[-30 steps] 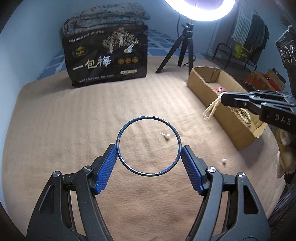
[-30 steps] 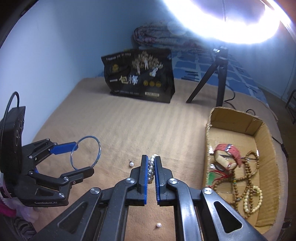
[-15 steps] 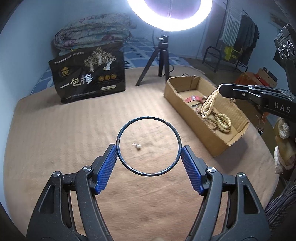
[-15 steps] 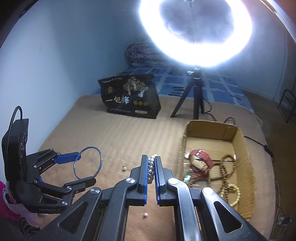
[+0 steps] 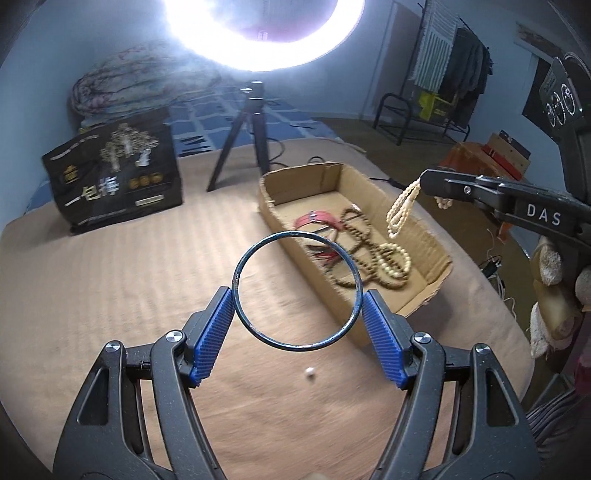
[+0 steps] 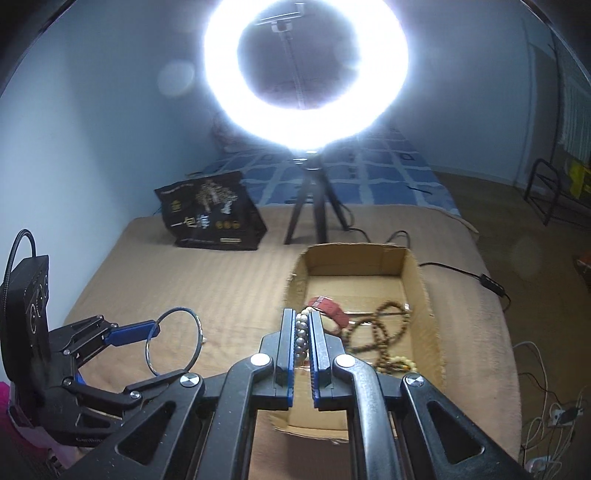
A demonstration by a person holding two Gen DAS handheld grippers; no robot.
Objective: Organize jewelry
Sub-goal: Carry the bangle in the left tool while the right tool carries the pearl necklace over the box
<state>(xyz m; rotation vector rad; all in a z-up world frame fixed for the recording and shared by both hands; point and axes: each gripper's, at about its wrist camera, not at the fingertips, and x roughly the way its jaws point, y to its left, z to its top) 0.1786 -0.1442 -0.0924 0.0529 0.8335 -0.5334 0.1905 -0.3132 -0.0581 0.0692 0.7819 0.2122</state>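
Note:
My left gripper (image 5: 297, 293) holds a thin dark blue bangle (image 5: 295, 233) edge to edge between its blue pads, above the tan blanket beside the cardboard box (image 5: 303, 184). My right gripper (image 6: 302, 314) is shut on a pearl necklace (image 6: 301, 332), and its strand (image 5: 402, 206) hangs over the box's far rim. In the box (image 6: 354, 262) lie a red strap (image 5: 317, 221), brown bead strings (image 5: 369, 254) and a cream bead bracelet (image 5: 395, 262). One loose pearl (image 5: 309, 373) lies on the blanket below the bangle. The right wrist view shows the left gripper (image 6: 170, 352) and bangle (image 6: 199, 328) at lower left.
A black printed bag (image 5: 114, 181) stands at the back left of the blanket. A tripod (image 5: 255, 122) with a glaring ring light (image 5: 258, 29) stands behind the box. Cables (image 6: 461, 273) trail off the blanket's right edge. A metal rack (image 5: 406, 118) is far right.
Both grippers have risen and swung toward the box, which now lies nearer the middle of both views. The pearl strand now hangs over the box. Both grips are unchanged.

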